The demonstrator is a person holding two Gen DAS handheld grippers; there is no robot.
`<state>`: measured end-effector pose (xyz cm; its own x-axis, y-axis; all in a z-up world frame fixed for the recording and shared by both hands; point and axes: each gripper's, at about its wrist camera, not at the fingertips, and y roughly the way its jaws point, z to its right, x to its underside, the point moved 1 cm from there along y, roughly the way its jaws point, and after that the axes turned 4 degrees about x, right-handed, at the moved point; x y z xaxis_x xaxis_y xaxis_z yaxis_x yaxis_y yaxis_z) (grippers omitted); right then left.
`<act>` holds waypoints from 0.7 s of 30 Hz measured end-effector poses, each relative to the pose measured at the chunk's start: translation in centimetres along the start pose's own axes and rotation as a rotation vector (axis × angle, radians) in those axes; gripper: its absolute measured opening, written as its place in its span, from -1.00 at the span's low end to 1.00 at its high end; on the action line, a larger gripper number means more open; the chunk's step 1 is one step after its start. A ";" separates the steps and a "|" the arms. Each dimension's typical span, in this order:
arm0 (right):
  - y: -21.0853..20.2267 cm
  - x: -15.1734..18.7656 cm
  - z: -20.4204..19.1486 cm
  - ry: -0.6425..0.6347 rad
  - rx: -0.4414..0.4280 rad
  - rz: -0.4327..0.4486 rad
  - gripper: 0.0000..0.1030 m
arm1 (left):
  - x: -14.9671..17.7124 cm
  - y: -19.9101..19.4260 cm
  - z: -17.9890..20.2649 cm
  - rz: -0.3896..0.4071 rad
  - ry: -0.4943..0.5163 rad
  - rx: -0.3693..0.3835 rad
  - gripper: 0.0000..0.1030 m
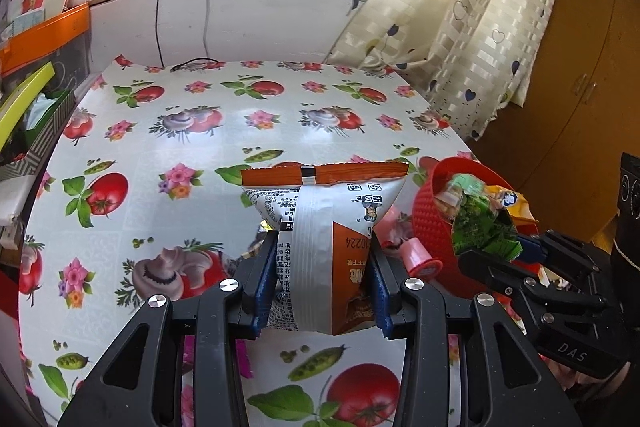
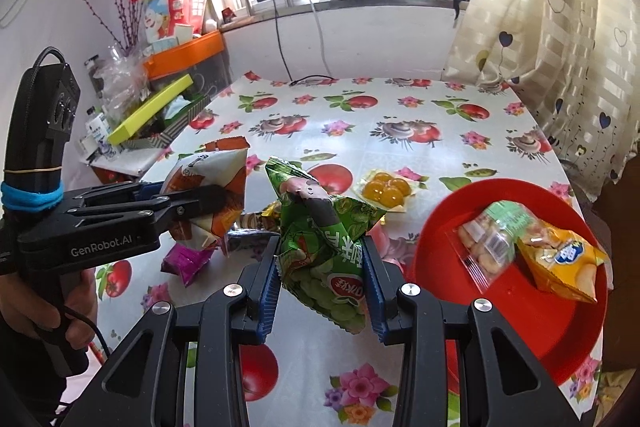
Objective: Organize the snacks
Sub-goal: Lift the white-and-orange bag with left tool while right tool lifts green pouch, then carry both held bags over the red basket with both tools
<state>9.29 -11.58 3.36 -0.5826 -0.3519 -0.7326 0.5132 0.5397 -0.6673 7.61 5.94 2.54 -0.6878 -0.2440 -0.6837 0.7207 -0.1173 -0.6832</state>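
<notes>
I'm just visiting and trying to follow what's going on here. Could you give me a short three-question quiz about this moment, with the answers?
1. True or false: both grippers are holding a snack packet.
2. What colour is the bowl that already holds snacks?
3. Which lies loose on the tablecloth? A) yellow jelly cups B) a banana C) a spoon

Key:
1. True. The left gripper clamps the orange-and-white packet; the right gripper clamps the green packet.
2. Red: the red bowl holds a clear cracker packet and a yellow packet.
3. A, the yellow jelly cups.
</notes>
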 end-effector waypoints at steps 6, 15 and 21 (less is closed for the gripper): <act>-0.9 0.5 0.8 0.019 0.009 0.008 -0.34 | 0.3 0.1 1.6 -0.009 0.018 0.014 -0.19; -2.0 1.2 2.0 0.036 0.009 0.021 -0.34 | 0.4 0.3 3.5 -0.018 0.041 0.021 -0.19; -2.8 1.6 2.9 0.052 0.019 0.031 -0.34 | 0.4 0.5 4.9 -0.021 0.063 0.032 -0.19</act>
<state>8.74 -15.87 3.71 -0.5981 -0.2942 -0.7455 0.5433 0.5350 -0.6470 8.12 1.10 3.24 -0.7064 -0.1797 -0.6846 0.7075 -0.1528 -0.6900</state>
